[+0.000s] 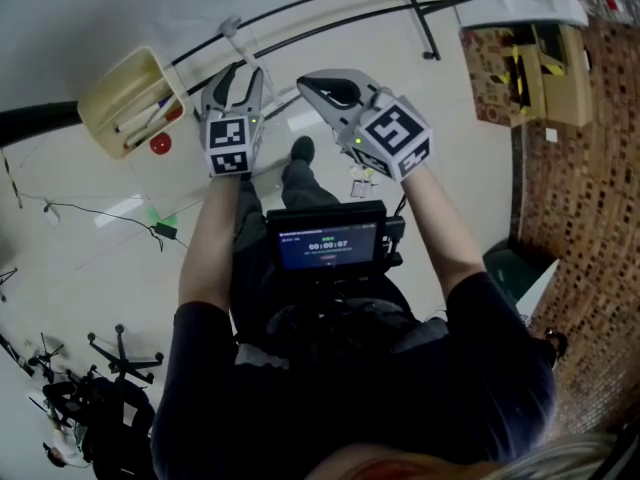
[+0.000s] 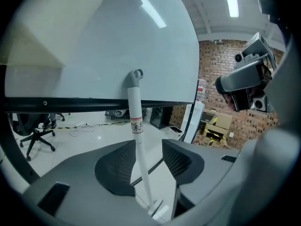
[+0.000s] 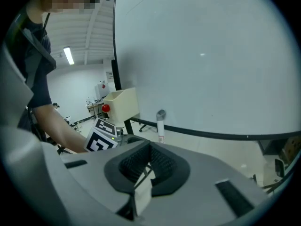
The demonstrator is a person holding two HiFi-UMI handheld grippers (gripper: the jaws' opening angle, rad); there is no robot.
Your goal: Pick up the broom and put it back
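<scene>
The broom's white handle (image 2: pixel 136 121) stands nearly upright against the whiteboard, with a grey hook cap at its top and a small label partway down. My left gripper (image 2: pixel 148 147) is open. The handle passes down between its two pads, close to the left one, and neither pad presses on it. In the head view the left gripper (image 1: pixel 240 76) is at the whiteboard's lower rail. My right gripper (image 1: pixel 312 83) hovers just to its right, shut with nothing between its fingers. From the right gripper (image 3: pixel 149 147) view, the handle's top (image 3: pixel 161 121) rises beyond the jaws. The broom's head is hidden.
A large whiteboard (image 2: pixel 94 46) on a black-framed rolling stand fills the space ahead. A beige box (image 1: pixel 130 98) with a red knob hangs at its left end. An office chair (image 2: pixel 35 133) stands on the left, with a cable (image 1: pixel 100 213) on the floor. Cardboard boxes (image 1: pixel 530 73) and a brick wall (image 2: pixel 221 79) are on the right.
</scene>
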